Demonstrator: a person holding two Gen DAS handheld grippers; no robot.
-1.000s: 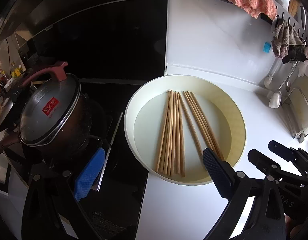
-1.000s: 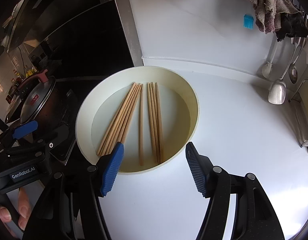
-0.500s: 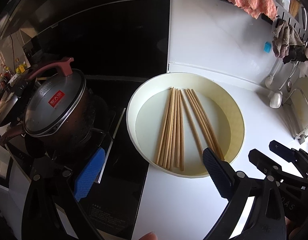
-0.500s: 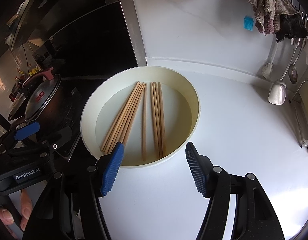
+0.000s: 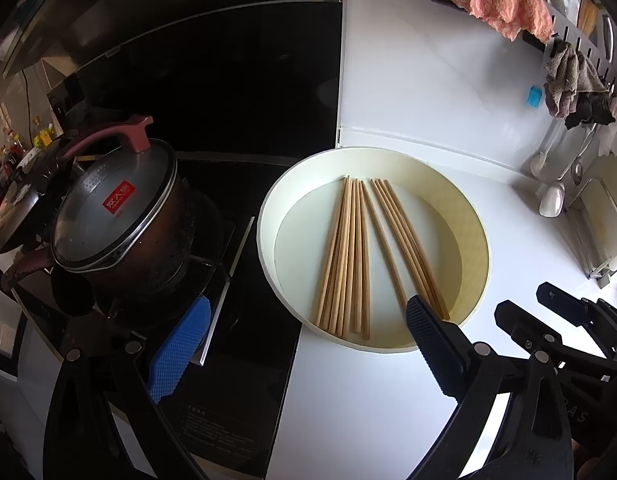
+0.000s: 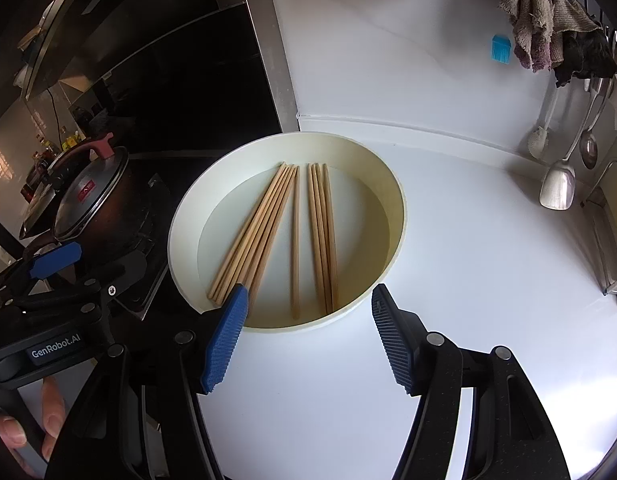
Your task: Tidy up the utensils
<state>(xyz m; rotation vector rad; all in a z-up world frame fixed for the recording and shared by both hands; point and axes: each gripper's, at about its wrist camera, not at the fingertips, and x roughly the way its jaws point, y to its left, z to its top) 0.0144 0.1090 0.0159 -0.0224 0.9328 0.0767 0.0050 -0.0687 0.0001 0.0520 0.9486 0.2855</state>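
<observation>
Several wooden chopsticks (image 5: 350, 256) lie in a round cream basin (image 5: 474, 236) on the white counter, in a left bundle, one single stick and a right group. They also show in the right wrist view (image 6: 296, 236), inside the basin (image 6: 392, 196). My left gripper (image 5: 304, 344) is open and empty, just in front of the basin's near rim. My right gripper (image 6: 308, 332) is open and empty, also at the near rim, to the right of the left one.
A lidded pot (image 5: 116, 220) sits on the black stove left of the basin. Cloths (image 5: 504, 12) hang on a wall rail. Ladles and a spatula (image 6: 558, 184) hang at the right, above a metal rack (image 6: 612, 240). A blue brush (image 6: 500, 49) hangs on the wall.
Both grippers have drawn back and shifted slightly, so the basin sits a little farther away in both views. The chopsticks have not moved. Both grippers stay open.
</observation>
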